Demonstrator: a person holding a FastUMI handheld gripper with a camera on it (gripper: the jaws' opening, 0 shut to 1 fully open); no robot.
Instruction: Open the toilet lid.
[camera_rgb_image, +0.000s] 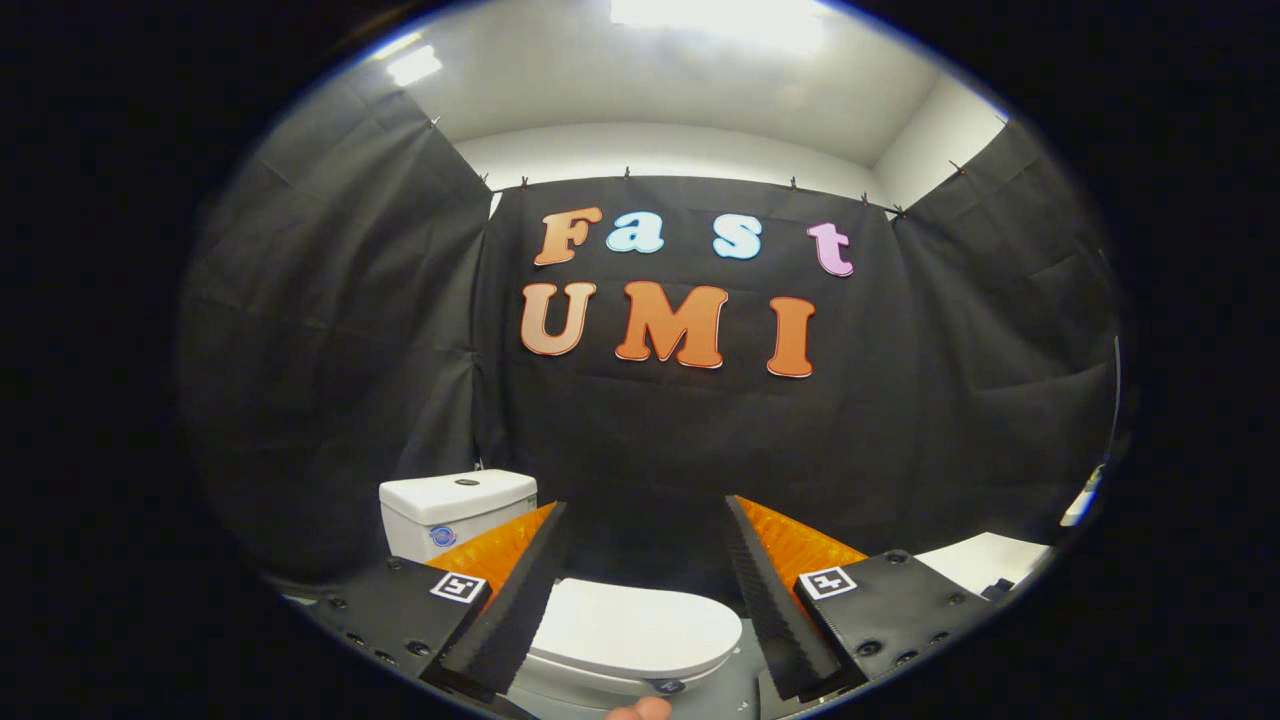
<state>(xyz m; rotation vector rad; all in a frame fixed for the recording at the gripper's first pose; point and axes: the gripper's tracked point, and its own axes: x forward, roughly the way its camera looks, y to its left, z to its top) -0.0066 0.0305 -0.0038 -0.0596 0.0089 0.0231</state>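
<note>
The left finger covers the near-left part of the closed lid, and the bowl under it is cut off at 6 o'clock. The tank, at 10 o'clock from the lid, is partly hidden behind that finger's orange backing. A white shape at 3 o'clock is cut off and too small to identify

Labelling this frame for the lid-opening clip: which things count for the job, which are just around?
Job:
- toilet lid, down, between and below the fingers
- gripper, open, touching nothing

Just around:
- cistern, behind the left finger
- white surface, beyond the right finger
- fingertip, below the lid
</note>
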